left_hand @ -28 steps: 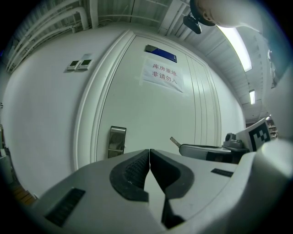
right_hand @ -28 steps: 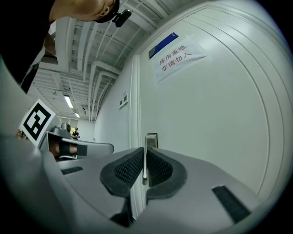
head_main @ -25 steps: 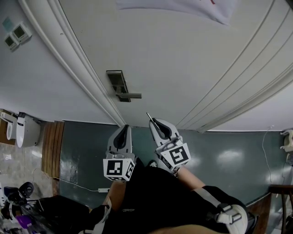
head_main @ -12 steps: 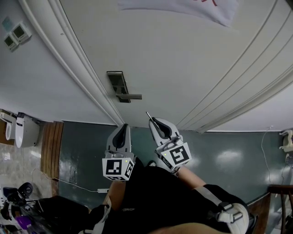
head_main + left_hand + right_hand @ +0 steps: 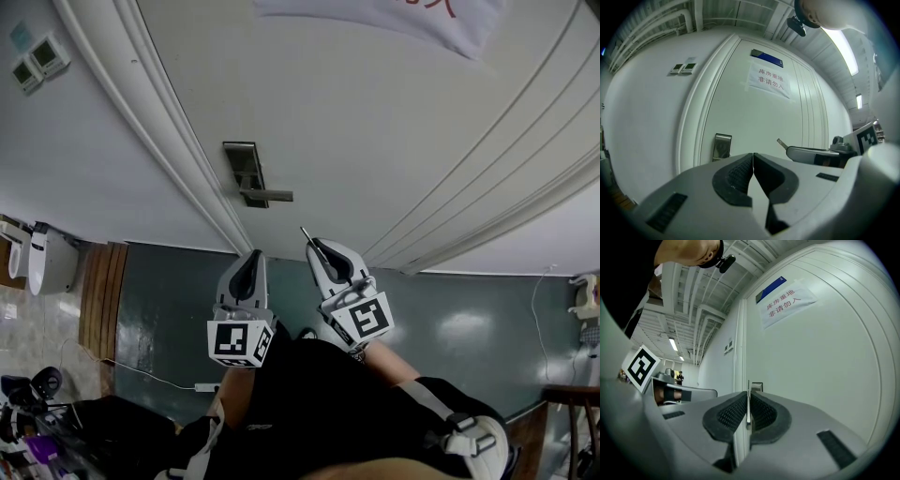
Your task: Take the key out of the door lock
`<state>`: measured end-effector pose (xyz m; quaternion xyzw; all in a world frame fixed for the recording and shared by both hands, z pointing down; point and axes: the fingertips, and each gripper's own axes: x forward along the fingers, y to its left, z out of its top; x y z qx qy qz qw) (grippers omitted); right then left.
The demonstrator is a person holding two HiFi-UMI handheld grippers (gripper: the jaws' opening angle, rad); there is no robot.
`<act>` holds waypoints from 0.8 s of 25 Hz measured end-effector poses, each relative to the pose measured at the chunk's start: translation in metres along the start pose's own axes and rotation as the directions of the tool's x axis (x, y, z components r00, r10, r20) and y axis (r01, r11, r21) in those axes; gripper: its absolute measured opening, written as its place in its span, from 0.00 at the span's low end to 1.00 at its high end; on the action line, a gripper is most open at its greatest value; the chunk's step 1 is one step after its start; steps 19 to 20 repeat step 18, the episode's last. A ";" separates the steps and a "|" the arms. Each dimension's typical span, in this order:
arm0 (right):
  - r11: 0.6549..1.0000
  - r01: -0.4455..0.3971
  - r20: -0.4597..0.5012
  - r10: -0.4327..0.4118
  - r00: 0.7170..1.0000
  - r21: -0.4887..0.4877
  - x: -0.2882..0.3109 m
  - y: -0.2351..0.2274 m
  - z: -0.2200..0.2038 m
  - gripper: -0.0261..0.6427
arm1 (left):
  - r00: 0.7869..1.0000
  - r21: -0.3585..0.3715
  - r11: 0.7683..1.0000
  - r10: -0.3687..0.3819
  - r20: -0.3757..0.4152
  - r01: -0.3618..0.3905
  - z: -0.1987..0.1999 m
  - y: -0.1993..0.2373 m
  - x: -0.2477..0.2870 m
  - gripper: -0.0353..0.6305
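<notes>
While both grippers hold almost the same spots as a second ago, the key (image 5: 748, 401) stays pinched in the closed right gripper (image 5: 312, 246). In the head view its blade pokes toward eleven o'clock, well apart from the lock (image 5: 246, 171) on the door (image 5: 394, 141). The left gripper (image 5: 253, 258) is closed on nothing. The key looks already out, so the task seems done.

Left hand-held gripper (image 5: 255, 255) closed, right hand-held gripper (image 5: 314, 247) pinching key (image 5: 306, 234), both level
</notes>
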<state>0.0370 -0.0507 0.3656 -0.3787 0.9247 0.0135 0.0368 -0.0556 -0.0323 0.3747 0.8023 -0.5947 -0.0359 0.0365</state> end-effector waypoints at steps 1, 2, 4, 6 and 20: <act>1.000 -0.002 0.000 0.002 1.000 0.001 0.000 0.000 0.000 0.08 | 1.000 0.000 1.000 0.001 0.001 -0.001 0.000 0.000 0.000 0.09; 1.000 -0.004 0.002 0.004 1.000 0.002 0.001 0.000 0.000 0.08 | 1.000 0.001 1.000 0.001 0.002 -0.001 0.001 0.001 0.000 0.09; 1.000 -0.008 0.007 0.008 1.000 0.003 0.001 0.001 0.001 0.08 | 1.000 0.003 1.000 0.001 0.004 -0.001 0.002 0.000 0.000 0.09; 1.000 -0.010 0.009 0.010 1.000 0.005 0.001 0.001 0.001 0.08 | 1.000 0.004 1.000 0.000 0.002 0.000 0.002 0.000 0.000 0.09; 1.000 -0.013 0.022 0.012 1.000 0.015 0.001 0.003 0.001 0.08 | 1.000 0.000 1.000 0.000 0.000 0.000 0.001 0.001 -0.001 0.09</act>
